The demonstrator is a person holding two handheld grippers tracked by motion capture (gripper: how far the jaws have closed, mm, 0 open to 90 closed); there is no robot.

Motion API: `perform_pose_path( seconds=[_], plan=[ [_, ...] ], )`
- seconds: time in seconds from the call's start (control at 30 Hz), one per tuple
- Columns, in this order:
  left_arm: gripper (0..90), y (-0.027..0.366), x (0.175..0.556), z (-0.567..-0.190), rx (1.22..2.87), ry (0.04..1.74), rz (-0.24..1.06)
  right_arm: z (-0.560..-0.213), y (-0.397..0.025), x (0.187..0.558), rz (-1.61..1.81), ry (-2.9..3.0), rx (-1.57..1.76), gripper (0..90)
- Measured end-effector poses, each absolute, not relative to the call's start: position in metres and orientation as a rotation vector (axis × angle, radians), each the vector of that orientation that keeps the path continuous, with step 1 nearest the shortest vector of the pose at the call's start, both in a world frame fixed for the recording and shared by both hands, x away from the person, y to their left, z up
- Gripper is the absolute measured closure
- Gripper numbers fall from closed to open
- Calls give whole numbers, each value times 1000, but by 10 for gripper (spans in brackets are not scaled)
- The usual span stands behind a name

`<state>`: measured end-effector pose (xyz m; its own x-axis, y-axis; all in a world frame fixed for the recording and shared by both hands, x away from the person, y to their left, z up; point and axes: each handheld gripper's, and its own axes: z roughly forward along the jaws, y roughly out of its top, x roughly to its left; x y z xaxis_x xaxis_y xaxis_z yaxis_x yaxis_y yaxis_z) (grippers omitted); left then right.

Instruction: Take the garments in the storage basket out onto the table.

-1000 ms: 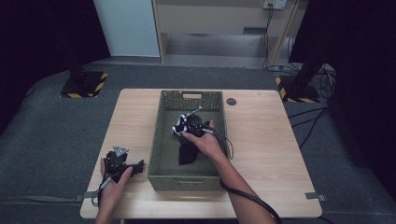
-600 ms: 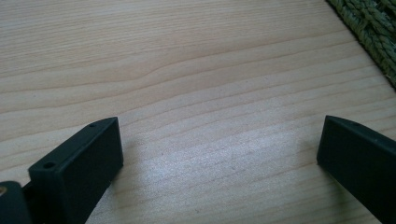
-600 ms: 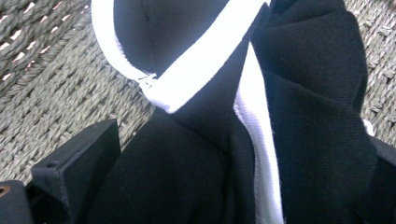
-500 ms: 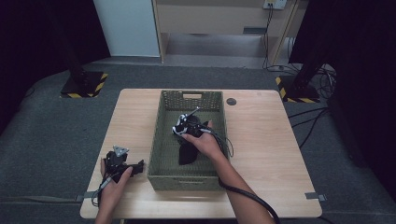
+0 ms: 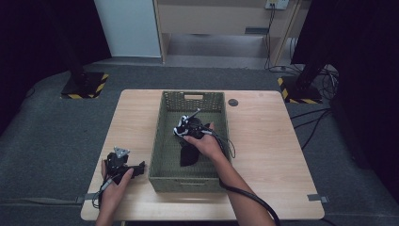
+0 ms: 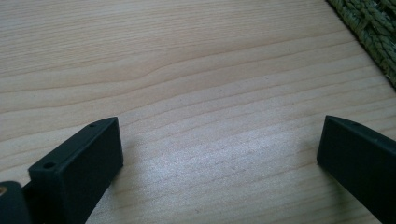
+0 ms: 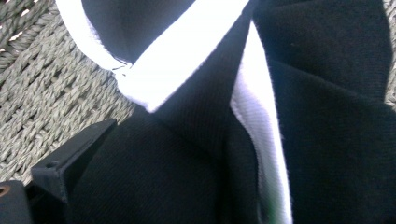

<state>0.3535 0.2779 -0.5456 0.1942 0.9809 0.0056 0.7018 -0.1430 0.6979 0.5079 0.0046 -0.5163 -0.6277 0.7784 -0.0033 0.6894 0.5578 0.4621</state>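
The right gripper (image 5: 181,129) presses into black-and-white cloth (image 7: 196,140) inside the woven basket (image 5: 162,141), its grip unclear, while the left gripper (image 6: 219,154) rests open on the desk (image 6: 187,70).

Light wooden table (image 5: 263,141): broad bare board right of the olive-green woven basket (image 5: 162,141), narrower bare strip to its left; small dark round disc (image 5: 233,102) near the far edge, just beside the basket's far right corner. Basket walls enclose the black-and-white folded cloth (image 5: 188,153); access from above. Left gripper (image 6: 219,144): jaws spread over bare wood, basket wall just beside.
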Motion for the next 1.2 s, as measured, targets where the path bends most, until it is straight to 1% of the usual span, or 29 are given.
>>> perform_pose_path(
  seconds=[0.13, 0.23, 0.53, 0.67, 0.87, 1.2],
  plan=[
    [0, 278, 353, -546, 1912, 1567, 643, -518, 5, 509, 624, 2587, 1249, 37],
    [0, 278, 353, -546, 1912, 1567, 643, -516, 5, 509, 631, 2592, 1246, 93],
    [0, 278, 353, -546, 1912, 1567, 643, -505, 2, 505, 681, 2598, 1196, 411],
    [0, 278, 353, -546, 1912, 1567, 643, -501, -1, 504, 712, 2578, 1194, 508],
    [0, 278, 353, -546, 1912, 1567, 643, -491, -5, 500, 774, 2536, 1168, 561],
    [0, 278, 353, -546, 1912, 1567, 643, -462, -8, 487, 875, 2485, 1130, 575]
  ],
)
